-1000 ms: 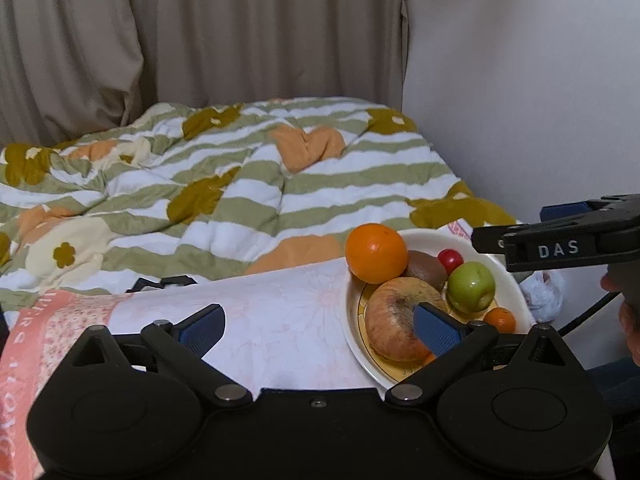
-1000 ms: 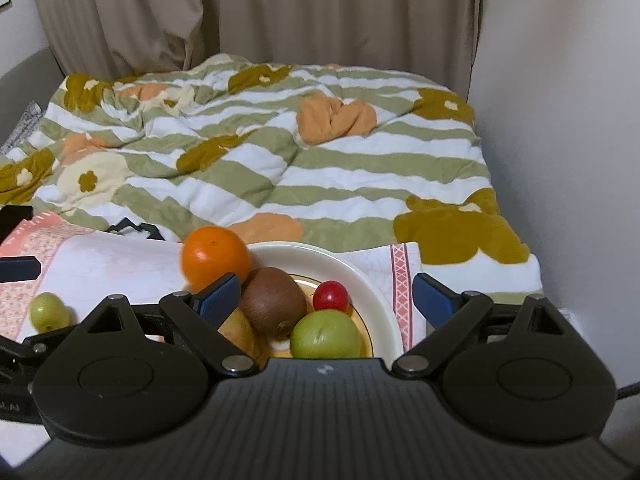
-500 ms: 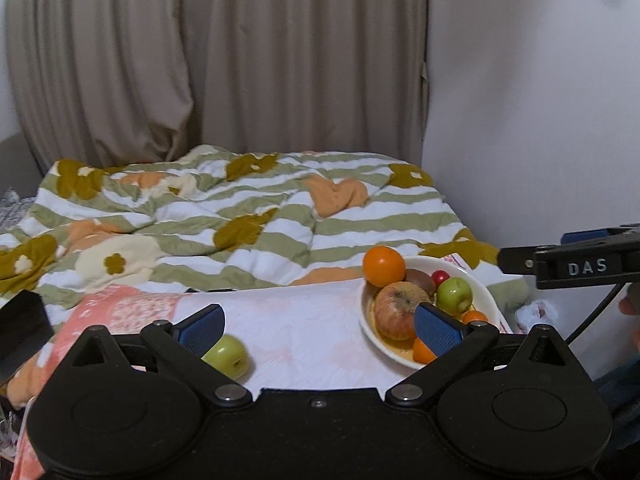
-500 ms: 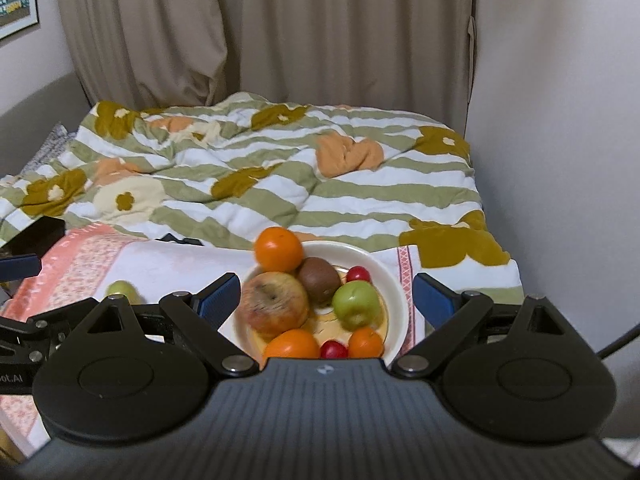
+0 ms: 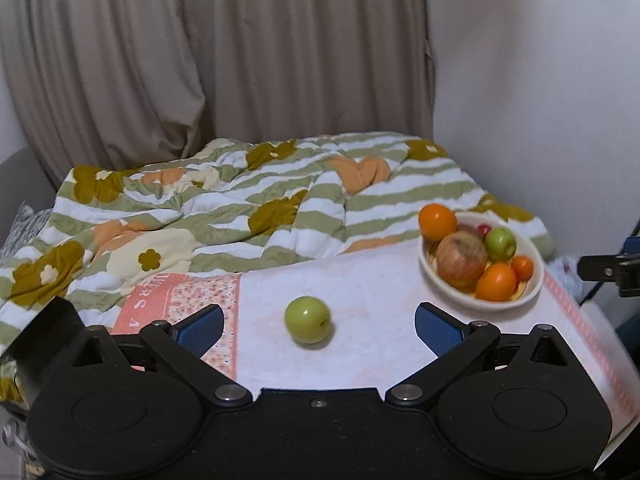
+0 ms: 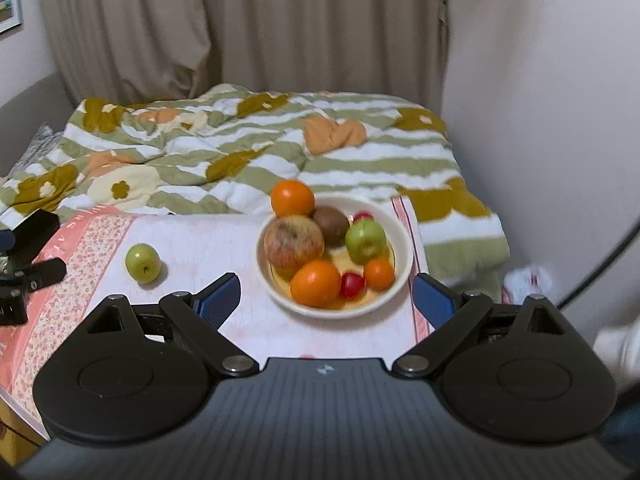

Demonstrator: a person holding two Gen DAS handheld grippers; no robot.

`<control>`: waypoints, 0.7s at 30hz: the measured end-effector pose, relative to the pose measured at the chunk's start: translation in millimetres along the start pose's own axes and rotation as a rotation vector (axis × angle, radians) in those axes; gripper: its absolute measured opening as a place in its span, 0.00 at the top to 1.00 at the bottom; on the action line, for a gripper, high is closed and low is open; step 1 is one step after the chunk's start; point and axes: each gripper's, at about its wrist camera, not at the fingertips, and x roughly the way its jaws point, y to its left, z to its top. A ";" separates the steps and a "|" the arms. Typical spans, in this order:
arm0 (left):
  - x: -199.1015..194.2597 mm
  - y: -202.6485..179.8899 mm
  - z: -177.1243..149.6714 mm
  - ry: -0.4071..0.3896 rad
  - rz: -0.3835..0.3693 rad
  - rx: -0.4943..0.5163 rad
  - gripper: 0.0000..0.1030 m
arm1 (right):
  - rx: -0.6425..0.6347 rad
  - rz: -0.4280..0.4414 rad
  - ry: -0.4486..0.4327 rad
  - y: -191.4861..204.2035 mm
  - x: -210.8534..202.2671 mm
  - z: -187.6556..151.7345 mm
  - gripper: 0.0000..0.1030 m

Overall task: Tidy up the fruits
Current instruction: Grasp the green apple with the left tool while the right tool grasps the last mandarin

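Blue-padded and spread wide, both our tools carry nothing: the left gripper point(image 5: 318, 326) frames the lone green apple point(image 5: 307, 319) almost dead centre between its fingertips, at twelve o'clock and close, while the right gripper point(image 6: 326, 298) hovers above the near rim of the bowl point(image 6: 402, 276) with that same apple off at its ten o'clock, well apart. We judge the left hand the nearer and better lined up, so a straight push forward and down should bring the pads either side of the fruit. It is nearly round, with its stem dimple tipped towards us, so no axis favours one grasp. It sits on the pale tablecloth point(image 5: 372, 280), clear of the bowl, which lies at the left tool's two o'clock, already heaped with oranges, a large russet apple and smaller fruit. Beyond the table lies a striped quilt point(image 5: 280, 208).
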 end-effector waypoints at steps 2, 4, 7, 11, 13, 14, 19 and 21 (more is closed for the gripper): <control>7.6 11.0 -1.6 0.002 -0.029 0.032 0.00 | 0.041 -0.032 0.018 5.1 2.6 -10.8 0.00; 17.1 19.7 -3.0 0.011 -0.058 0.061 0.00 | 0.084 -0.061 0.032 10.8 5.7 -20.2 0.00; 36.1 30.2 -3.7 0.026 -0.100 0.109 0.00 | 0.143 -0.110 0.049 20.3 11.6 -34.1 0.00; 64.2 38.7 -5.9 0.042 -0.143 0.186 0.00 | 0.203 -0.165 0.058 29.7 21.8 -49.0 0.00; 78.7 41.3 -6.4 0.048 -0.164 0.213 0.00 | 0.229 -0.182 0.061 33.8 28.2 -55.2 0.00; 87.1 42.7 -6.7 0.053 -0.172 0.224 0.00 | 0.238 -0.188 0.062 35.4 32.8 -58.4 0.00; 126.4 49.4 -7.8 0.106 -0.207 0.225 0.01 | 0.251 -0.218 0.078 40.1 55.1 -70.2 0.00; 141.3 52.0 -8.1 0.132 -0.221 0.209 0.03 | 0.258 -0.223 0.087 40.6 64.9 -73.7 0.00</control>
